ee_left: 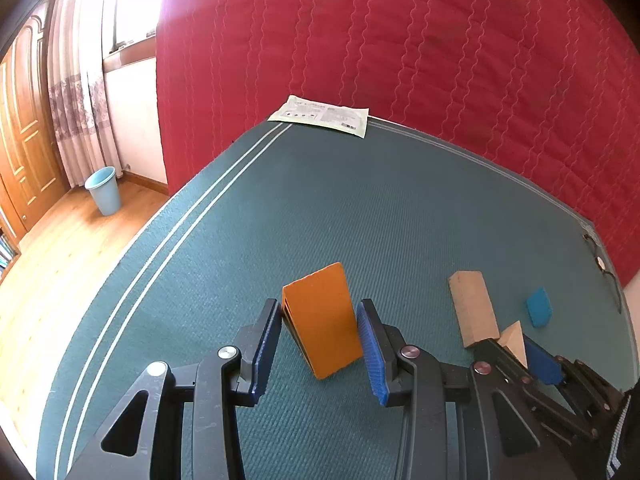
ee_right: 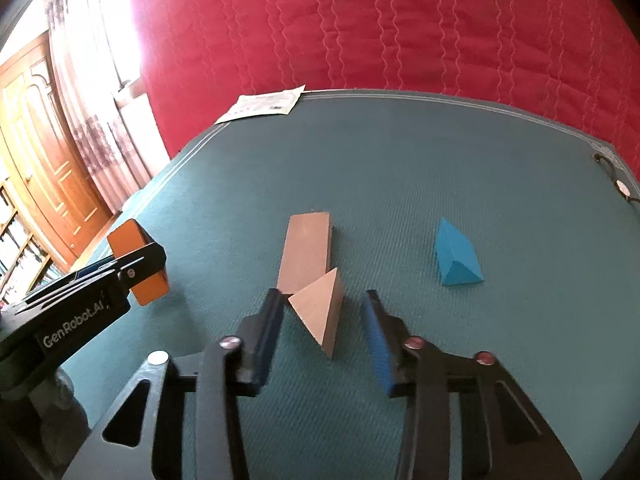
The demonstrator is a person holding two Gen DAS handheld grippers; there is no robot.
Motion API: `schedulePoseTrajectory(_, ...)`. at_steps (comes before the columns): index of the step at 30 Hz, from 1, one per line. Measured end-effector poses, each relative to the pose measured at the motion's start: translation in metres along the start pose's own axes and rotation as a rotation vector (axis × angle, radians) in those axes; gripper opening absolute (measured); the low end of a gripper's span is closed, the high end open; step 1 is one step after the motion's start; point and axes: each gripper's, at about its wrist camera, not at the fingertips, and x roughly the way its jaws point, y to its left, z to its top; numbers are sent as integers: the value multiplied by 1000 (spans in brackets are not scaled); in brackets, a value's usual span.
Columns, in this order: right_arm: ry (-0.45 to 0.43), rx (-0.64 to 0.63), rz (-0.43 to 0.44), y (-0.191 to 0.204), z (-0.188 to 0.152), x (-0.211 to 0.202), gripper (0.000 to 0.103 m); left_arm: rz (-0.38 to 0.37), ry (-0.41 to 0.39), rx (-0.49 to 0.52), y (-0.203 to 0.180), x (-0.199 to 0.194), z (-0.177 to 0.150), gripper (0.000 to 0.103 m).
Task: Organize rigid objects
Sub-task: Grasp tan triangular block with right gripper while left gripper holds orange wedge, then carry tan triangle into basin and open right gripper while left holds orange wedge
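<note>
An orange block (ee_left: 322, 318) stands on the teal table mat (ee_left: 320, 208) between the fingers of my left gripper (ee_left: 320, 316); the jaws are open around it, close to its sides without clear contact. It also shows in the right wrist view (ee_right: 138, 260). A wooden triangular prism (ee_right: 320, 312) lies between the open fingers of my right gripper (ee_right: 322, 308), with a gap on the right side. A longer wooden block (ee_right: 306, 252) lies just beyond it. A blue triangular prism (ee_right: 454, 256) sits to the right.
A printed paper packet (ee_left: 320, 115) lies at the far edge of the table. A red quilted cover (ee_left: 400, 40) rises behind the table. A cable with a small round tag (ee_right: 622, 186) lies at the right edge. A blue bin (ee_left: 104, 190) stands on the wooden floor at left.
</note>
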Motion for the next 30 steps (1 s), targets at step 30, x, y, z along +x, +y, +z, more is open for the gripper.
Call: schedulePoseTrajectory(30, -37, 79, -6, -21, -56, -79, 22, -118, -49, 73, -25, -22, -4, 41)
